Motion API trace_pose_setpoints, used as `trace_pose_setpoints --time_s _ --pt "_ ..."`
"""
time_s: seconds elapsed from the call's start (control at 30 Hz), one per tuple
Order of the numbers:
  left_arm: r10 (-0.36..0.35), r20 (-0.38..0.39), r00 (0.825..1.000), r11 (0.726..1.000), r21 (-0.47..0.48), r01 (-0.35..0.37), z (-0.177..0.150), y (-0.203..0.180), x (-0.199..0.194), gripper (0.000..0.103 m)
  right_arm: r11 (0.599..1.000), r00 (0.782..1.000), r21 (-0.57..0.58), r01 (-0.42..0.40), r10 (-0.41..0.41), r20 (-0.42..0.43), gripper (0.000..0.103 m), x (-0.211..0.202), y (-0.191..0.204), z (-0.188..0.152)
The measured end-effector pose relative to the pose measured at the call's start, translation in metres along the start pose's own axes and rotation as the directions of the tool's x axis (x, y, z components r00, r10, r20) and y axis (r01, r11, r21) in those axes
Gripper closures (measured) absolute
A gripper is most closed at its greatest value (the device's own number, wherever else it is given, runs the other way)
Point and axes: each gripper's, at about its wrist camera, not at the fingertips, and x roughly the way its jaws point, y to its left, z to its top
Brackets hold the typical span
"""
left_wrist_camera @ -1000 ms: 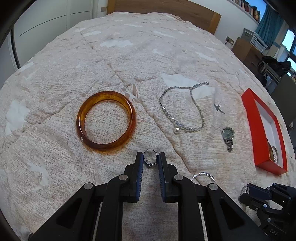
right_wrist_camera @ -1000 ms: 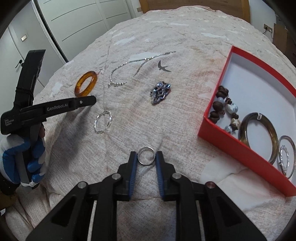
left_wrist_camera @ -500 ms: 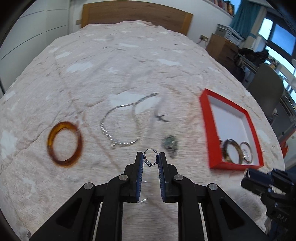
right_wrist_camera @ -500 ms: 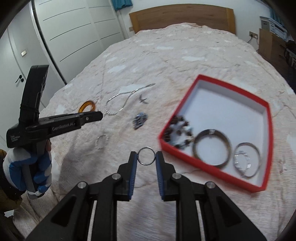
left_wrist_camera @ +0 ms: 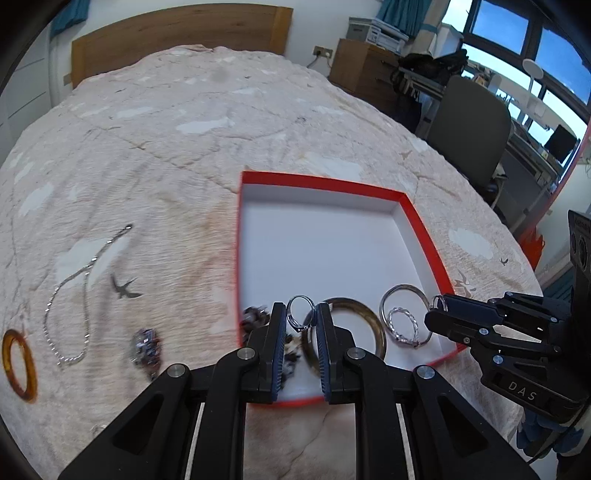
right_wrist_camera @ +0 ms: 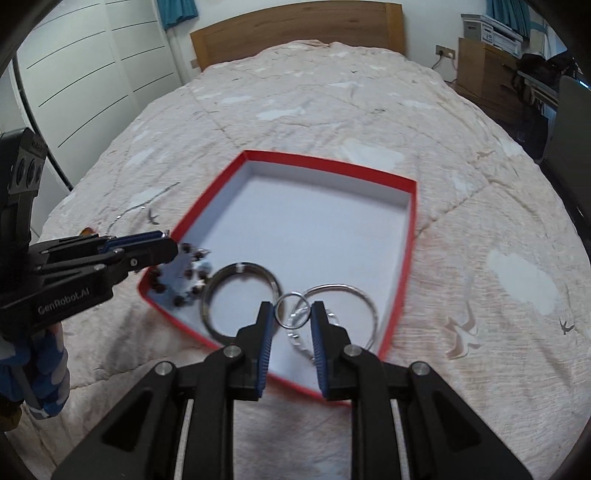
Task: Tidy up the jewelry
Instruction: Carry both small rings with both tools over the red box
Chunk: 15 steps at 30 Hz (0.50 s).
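My left gripper [left_wrist_camera: 301,314] is shut on a small silver ring with a setting [left_wrist_camera: 298,312], held above the near left part of the red box [left_wrist_camera: 321,184]. My right gripper [right_wrist_camera: 293,310] is shut on a plain silver ring [right_wrist_camera: 293,309], held above the box's [right_wrist_camera: 412,236] near edge. Inside the box lie a dark bead bracelet [right_wrist_camera: 184,277], a brown bangle [left_wrist_camera: 373,321] and a silver bangle [left_wrist_camera: 391,295] with a twisted ring [left_wrist_camera: 404,326]. On the bedspread lie an amber bangle [left_wrist_camera: 18,360], a chain necklace [left_wrist_camera: 70,291] and a watch [left_wrist_camera: 146,347].
The bed has a wooden headboard [right_wrist_camera: 295,33]. White wardrobe doors [right_wrist_camera: 92,74] stand at the left. A grey chair [left_wrist_camera: 469,122], a cabinet and a cluttered desk stand at the right of the bed. A gloved hand [right_wrist_camera: 40,373] holds the left gripper.
Both grippers have swung to the right, from over the loose jewelry to above the red box, each still holding its ring. The box now fills the middle of both views.
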Motion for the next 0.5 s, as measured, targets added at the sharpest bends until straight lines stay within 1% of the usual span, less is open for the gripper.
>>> trace_pose_setpoints --time_s 0.13,0.33,0.43,0.5 --pt "0.019 -0.007 1.000 1.000 0.012 -0.019 0.012 -0.007 0.020 0.087 1.000 1.000 0.007 0.005 -0.005 -0.002 0.084 0.015 -0.013 0.008" --pt "0.061 -0.038 0.997 0.998 0.027 -0.060 0.030 -0.007 0.052 0.087 1.000 1.000 0.006 0.014 -0.014 0.002 0.084 0.036 -0.028 0.027" --pt "0.072 -0.062 0.995 0.997 0.035 -0.070 0.033 -0.007 0.067 0.087 1.000 1.000 -0.002 0.023 -0.023 -0.022 0.084 0.052 -0.034 0.036" --pt "0.087 -0.063 0.994 0.995 0.052 -0.084 0.032 -0.009 0.072 0.087 0.999 0.999 -0.019 0.032 -0.033 -0.039 0.084 0.061 -0.036 0.039"
